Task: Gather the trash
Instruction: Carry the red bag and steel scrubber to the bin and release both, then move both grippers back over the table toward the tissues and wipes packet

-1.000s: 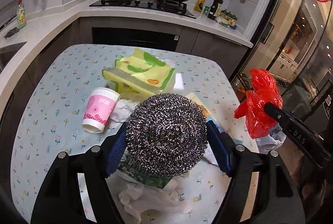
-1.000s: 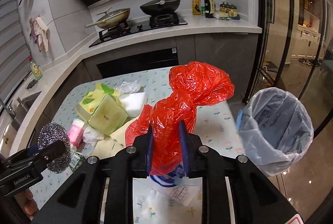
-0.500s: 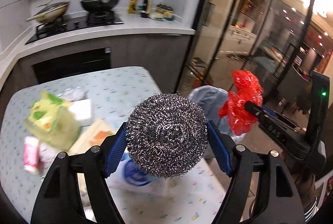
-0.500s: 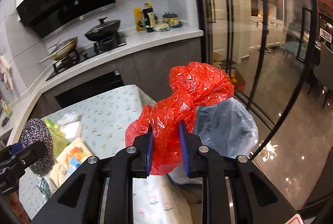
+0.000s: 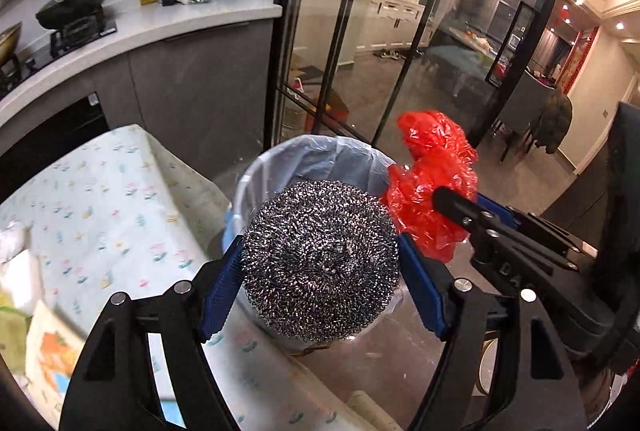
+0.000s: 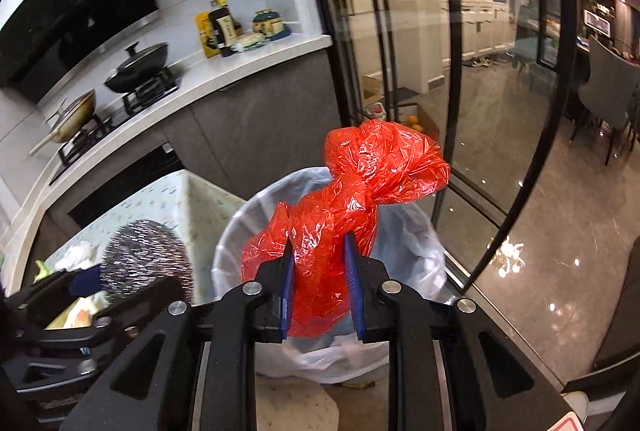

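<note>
Steel wool (image 5: 320, 259) fills the centre of the left wrist view, a fat wire ball wedged between the blue pads (image 5: 219, 295) of the left gripper (image 5: 320, 271). The jaws stand wide because the ball is wide, and both pads press into its flanks, so the grip looks secure. Behind it, in the middle of the frame, sits the bin (image 5: 280, 163) with its pale liner, mouth up, on the floor just off the corner of the flowered table (image 5: 100, 191). That explains the pose: the ball is carried over or just short of the opening, ready to fall straight in.

Over in the right wrist view, the right gripper (image 6: 320, 287) is pinched nearly closed on a crumpled red plastic bag (image 6: 348, 199). Thin film needs a narrow bite, and the pads clamp its waist while the loose top puffs out above. The bin (image 6: 404, 231) lies directly behind the bag, centre frame, so this load lines up too. The steel wool (image 6: 144, 255) shows at lower left, close alongside.

More litter lingers on the table at the left edge. My read: both loads are set for release, and the risk is the light bag clinging to a pad.
</note>
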A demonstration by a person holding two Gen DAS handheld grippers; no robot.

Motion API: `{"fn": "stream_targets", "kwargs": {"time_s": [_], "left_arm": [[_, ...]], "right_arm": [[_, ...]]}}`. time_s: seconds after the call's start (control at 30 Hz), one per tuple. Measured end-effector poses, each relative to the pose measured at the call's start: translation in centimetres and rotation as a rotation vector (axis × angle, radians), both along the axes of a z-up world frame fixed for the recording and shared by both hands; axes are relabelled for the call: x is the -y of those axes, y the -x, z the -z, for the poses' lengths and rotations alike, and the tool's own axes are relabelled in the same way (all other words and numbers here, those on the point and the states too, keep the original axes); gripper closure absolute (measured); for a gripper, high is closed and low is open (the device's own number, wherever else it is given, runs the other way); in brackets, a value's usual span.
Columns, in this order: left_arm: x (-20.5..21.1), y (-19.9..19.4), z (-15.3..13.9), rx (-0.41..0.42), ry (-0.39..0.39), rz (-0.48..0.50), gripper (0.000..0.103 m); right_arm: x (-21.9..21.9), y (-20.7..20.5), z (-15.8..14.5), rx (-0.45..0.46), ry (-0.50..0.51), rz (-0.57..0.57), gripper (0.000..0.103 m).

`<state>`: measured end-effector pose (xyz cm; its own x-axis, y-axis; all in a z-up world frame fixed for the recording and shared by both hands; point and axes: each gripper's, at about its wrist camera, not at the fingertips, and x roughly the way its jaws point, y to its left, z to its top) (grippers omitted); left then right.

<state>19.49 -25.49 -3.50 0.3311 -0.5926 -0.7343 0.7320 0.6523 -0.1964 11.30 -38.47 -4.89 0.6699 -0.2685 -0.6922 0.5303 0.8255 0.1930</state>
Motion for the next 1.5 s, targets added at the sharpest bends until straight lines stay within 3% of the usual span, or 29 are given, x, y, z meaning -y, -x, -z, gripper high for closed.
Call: {"fn": "stream_targets", "kwargs": {"time_s": [0.3,0.5,0.7,0.87,1.0,1.17,1.5], "left_arm": [[3.8,-2.3,2.9,-0.054,-0.034,0.016,0.029],[3.1,-3.3,2.7,-0.032,0.006,0.007,0.011],[1.8,-4.3,1.5,-0.031,0.024,-0.031,0.011],[-0.2,-4.2,0.0,0.012,0.039,-0.079,0.010],[-2.1,-3.9,-1.0,0.040,0.042,-0.120,0.010],[-4.3,-3.5,-2.5,0.071,0.043,-0.166,0.010],[-9.7,-1.0,-5.4,0.161,0.024,-0.268,0.009]], "right_arm": [[2.2,-1.1,1.9,-0.029,-0.023,0.036,0.081],[2.7,-2.3,2.5,-0.036,-0.038,0.036,0.080],[2.0,-3.4,2.5,-0.027,-0.046,0.007,0.077],[0.8,-3.9,1.8,-0.010,-0.023,-0.014,0.054],[-0.1,-3.8,0.5,0.009,-0.014,-0.023,0.053],[-1.9,-2.9,-1.6,0.037,0.024,-0.028,0.041],[-6.9,-1.0,-5.9,0.108,0.066,-0.094,0.032]]}}
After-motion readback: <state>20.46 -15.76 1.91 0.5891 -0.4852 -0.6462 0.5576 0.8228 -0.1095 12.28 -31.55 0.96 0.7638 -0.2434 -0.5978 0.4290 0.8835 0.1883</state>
